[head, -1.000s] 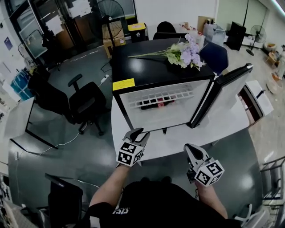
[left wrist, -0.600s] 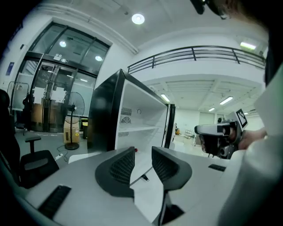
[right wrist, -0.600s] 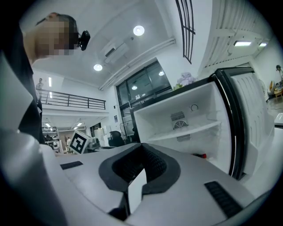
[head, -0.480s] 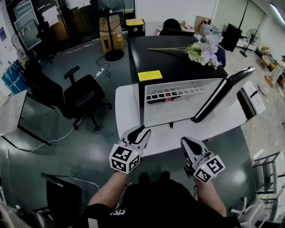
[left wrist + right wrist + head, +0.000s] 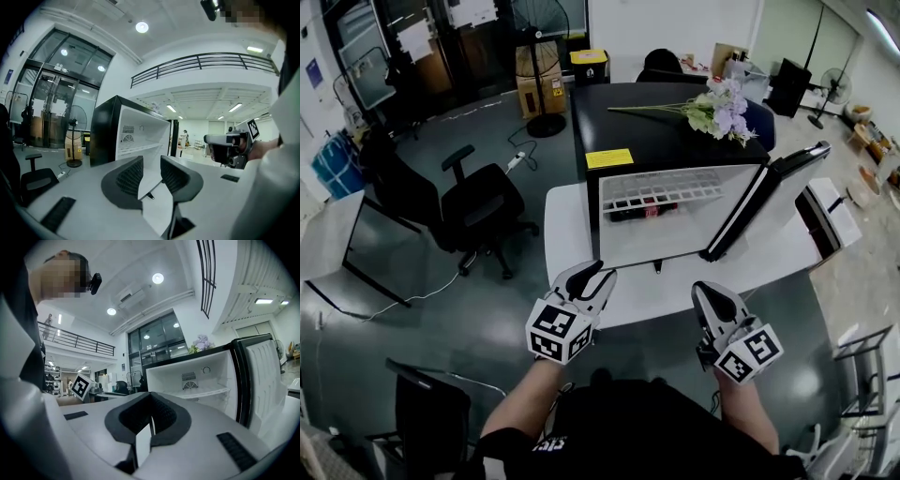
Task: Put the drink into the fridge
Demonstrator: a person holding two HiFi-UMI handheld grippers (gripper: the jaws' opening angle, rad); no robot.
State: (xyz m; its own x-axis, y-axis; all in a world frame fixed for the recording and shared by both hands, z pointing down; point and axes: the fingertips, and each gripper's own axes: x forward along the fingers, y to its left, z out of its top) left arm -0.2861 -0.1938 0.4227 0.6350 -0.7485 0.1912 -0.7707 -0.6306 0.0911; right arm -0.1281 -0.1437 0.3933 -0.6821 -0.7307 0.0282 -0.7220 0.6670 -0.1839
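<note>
A black mini fridge (image 5: pixel 675 141) stands on the white table (image 5: pixel 567 234) with its door (image 5: pixel 778 187) swung open to the right. A dark drink with a red label (image 5: pixel 645 210) lies inside, under the white wire shelf. Both grippers hover at the table's near edge, apart from the fridge. The left gripper (image 5: pixel 586 279) (image 5: pixel 151 161) is open; its jaws have just been closing a little, with nothing between them. The right gripper (image 5: pixel 712 300) (image 5: pixel 150 401) is shut and empty, its tips touching. The fridge's white interior (image 5: pixel 201 380) faces it.
Purple and white flowers (image 5: pixel 717 108) lie on the fridge top. A black office chair (image 5: pixel 483 211) stands left of the table, and a standing fan (image 5: pixel 534 37) and boxes behind it. A dark monitor (image 5: pixel 431 422) is at the lower left.
Both grippers have risen a little in front of the table edge. The head view has shifted, so the fridge sits further right. The fridge door stays open.
</note>
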